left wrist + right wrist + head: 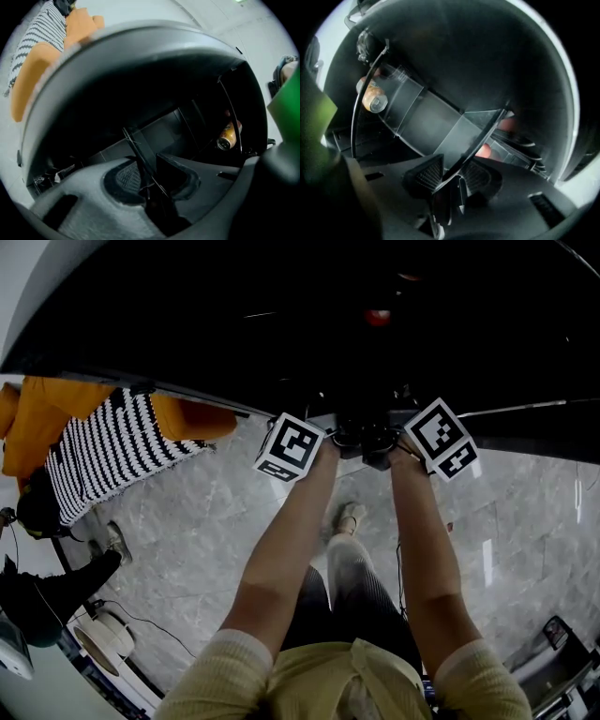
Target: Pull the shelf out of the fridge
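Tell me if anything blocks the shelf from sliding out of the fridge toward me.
Nothing visible does. The left gripper and right gripper both clamp the shelf by its front edge. A can lies deeper inside, off to one side; whether it rests on the shelf is unclear.

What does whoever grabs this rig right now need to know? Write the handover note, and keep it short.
Left gripper: shut on the edge of the glass shelf.
Right gripper: shut on the same shelf edge.
Where: the shelf sits inside the fridge. A drink can lies on its side further in.
Done: both grips are on the shelf.
Left: the shelf is not yet out. Pull it straight toward you with both grippers together, probably keeping it level.
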`<state>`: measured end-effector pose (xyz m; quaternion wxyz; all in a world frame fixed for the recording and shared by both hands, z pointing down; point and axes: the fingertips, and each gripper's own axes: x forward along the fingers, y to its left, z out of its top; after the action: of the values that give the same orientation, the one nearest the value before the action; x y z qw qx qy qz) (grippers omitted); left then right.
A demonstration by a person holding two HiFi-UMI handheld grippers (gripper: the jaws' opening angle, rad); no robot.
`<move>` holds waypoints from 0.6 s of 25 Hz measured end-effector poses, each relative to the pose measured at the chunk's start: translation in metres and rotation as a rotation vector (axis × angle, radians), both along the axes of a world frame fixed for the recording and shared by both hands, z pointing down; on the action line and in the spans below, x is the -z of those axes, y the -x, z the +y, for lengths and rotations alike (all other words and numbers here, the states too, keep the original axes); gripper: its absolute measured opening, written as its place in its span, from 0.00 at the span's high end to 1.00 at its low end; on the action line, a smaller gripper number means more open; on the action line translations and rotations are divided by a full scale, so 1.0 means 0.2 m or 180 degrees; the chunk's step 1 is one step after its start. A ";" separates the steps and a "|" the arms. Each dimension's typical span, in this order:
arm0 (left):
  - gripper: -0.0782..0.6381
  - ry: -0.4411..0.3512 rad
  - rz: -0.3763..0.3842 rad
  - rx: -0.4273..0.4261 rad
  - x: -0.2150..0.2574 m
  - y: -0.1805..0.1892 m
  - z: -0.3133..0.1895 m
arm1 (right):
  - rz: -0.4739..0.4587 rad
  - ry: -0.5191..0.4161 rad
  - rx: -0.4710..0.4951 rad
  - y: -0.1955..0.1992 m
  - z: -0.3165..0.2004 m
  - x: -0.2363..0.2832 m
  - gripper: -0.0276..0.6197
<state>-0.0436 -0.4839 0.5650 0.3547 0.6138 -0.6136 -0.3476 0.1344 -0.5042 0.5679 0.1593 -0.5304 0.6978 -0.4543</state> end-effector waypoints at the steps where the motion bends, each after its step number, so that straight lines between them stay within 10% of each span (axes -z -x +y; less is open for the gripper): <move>1: 0.77 0.0011 -0.0006 -0.0006 0.00 0.00 0.01 | 0.0001 0.0003 -0.0003 0.00 0.01 0.00 0.76; 15: 0.77 0.0118 -0.0024 -0.0074 -0.06 -0.04 0.15 | 0.0017 0.0080 0.0023 -0.03 0.14 -0.06 0.76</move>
<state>-0.0362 -0.4548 0.5776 0.3677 0.6156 -0.6141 -0.3297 0.1409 -0.4762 0.5804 0.1490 -0.5310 0.6944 -0.4622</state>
